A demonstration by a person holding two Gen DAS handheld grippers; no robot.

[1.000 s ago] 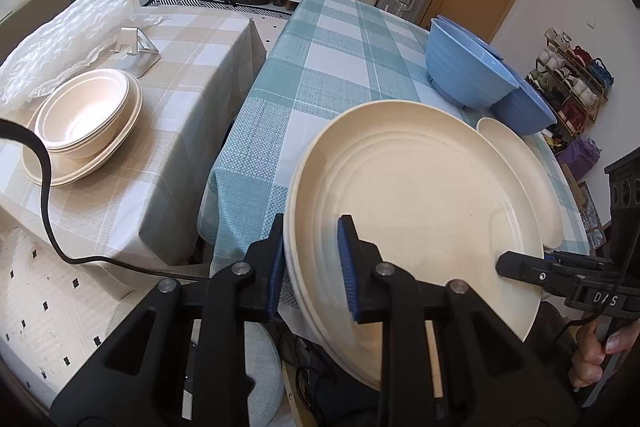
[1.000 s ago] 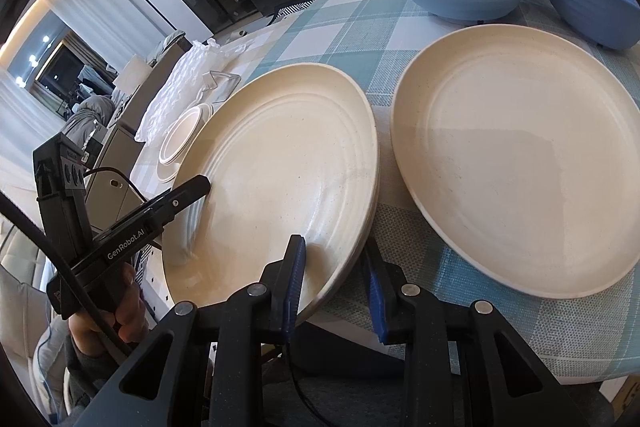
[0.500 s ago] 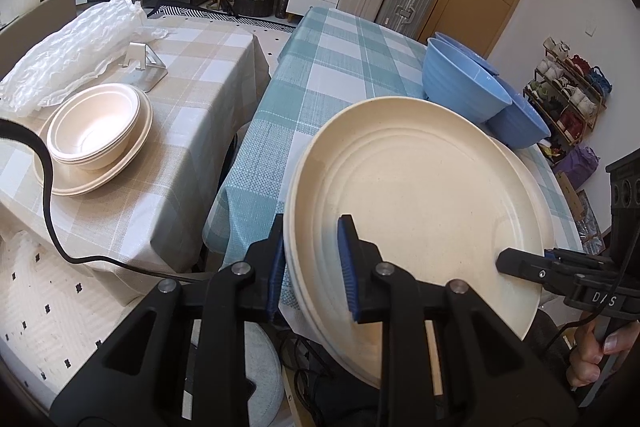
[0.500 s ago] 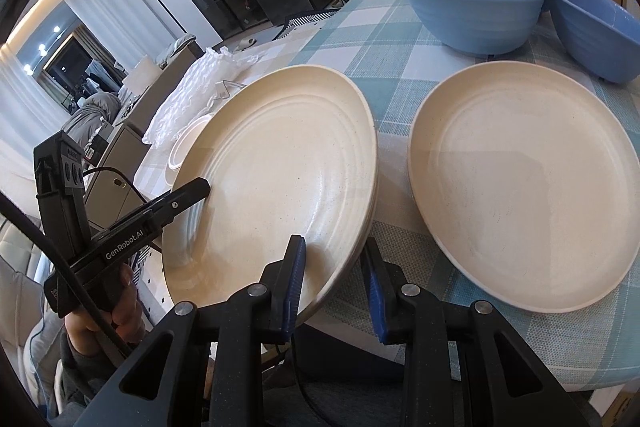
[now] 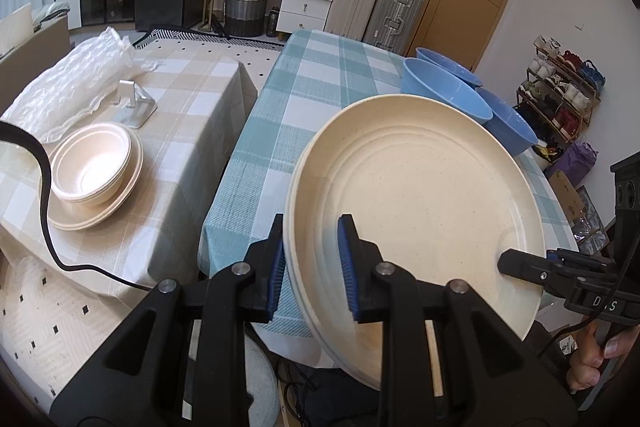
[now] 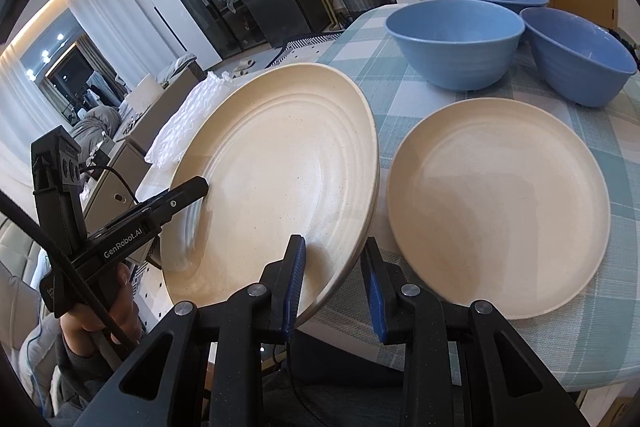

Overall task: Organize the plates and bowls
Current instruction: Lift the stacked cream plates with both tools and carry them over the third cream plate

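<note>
A large cream plate stack (image 5: 416, 211), two rims showing at its edge, hangs tilted above the near edge of the blue-checked table (image 5: 320, 83). My left gripper (image 5: 310, 259) is shut on its left rim. My right gripper (image 6: 334, 279) is shut on the opposite rim (image 6: 280, 179). Each gripper shows in the other's view, the right gripper (image 5: 508, 263) at the plate's far side and the left gripper (image 6: 196, 187) likewise. A single cream plate (image 6: 496, 207) lies flat on the table beside the stack. Three blue bowls (image 6: 456, 43) stand behind it.
A beige-checked table (image 5: 192, 99) to the left carries nested cream bowls (image 5: 92, 167) on a cream plate, a metal stand (image 5: 132, 107) and bubble wrap (image 5: 68, 79). A black cable (image 5: 44, 187) crosses it. A shoe rack (image 5: 560, 95) stands at the right.
Both grippers have risen with the plate stack between them. The table, the lone plate and the blue bowls now sit lower and farther off in both views.
</note>
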